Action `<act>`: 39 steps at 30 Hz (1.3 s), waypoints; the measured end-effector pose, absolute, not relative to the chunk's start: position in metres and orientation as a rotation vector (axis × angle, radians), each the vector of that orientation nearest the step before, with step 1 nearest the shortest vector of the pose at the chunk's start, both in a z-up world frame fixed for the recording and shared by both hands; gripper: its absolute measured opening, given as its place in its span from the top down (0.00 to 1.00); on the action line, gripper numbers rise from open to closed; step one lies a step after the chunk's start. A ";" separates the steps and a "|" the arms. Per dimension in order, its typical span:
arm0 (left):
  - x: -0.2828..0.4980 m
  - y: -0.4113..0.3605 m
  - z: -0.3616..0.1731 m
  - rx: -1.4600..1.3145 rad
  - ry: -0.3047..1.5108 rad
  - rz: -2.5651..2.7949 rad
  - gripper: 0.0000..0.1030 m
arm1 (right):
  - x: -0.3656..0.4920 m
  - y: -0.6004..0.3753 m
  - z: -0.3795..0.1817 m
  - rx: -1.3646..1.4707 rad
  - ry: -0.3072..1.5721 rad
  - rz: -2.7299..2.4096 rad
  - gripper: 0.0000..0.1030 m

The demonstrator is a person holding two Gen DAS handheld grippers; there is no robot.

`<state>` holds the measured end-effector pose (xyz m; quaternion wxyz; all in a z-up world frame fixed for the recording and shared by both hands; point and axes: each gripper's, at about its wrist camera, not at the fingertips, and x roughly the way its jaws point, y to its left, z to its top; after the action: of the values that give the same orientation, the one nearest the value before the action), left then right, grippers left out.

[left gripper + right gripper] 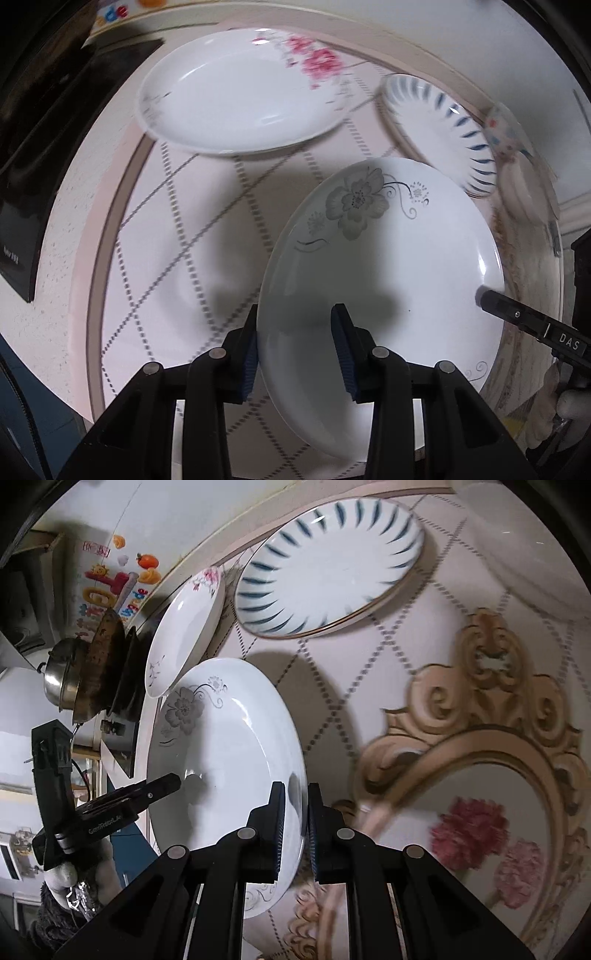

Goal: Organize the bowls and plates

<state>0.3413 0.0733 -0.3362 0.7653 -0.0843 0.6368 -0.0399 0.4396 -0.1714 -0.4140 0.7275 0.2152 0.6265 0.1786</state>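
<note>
A white plate with a grey flower print [388, 266] [221, 746] is held at two opposite rims and looks tilted above the table. My left gripper [297, 332] straddles its near-left rim, one pad under the edge and one on the inner face. Shut on the opposite rim is my right gripper [295, 812], whose tip also shows at the plate's edge [480, 295]. A white plate with pink flowers [240, 92] [184, 627] lies further back. Beside it lies a blue-striped plate [443, 125] [328, 565].
A small dotted bowl [502, 129] sits blurred by the striped plate. The round table [184, 221] has a checked, ornate top. A black stove [37, 147] borders its left. A steel pot [62, 679] and dark pans [107, 664] stand beyond the plates.
</note>
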 end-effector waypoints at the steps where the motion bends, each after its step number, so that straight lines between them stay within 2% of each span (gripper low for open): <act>1: 0.341 0.068 -0.334 -0.180 1.379 -0.101 0.67 | 0.437 -0.179 -0.411 0.487 1.376 0.384 0.87; 20: 0.352 -0.039 -0.352 -0.061 1.415 -0.275 0.67 | 0.376 -0.308 -0.408 0.591 1.338 0.185 0.87; 39: 0.362 -0.071 -0.362 -0.001 1.436 -0.240 0.67 | 0.376 -0.321 -0.414 0.600 1.356 0.182 0.87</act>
<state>0.3617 -0.0707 -0.3624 0.7465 -0.0004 0.6563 -0.1096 0.3764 -0.3213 -0.4142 0.7337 0.2729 0.6167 0.0826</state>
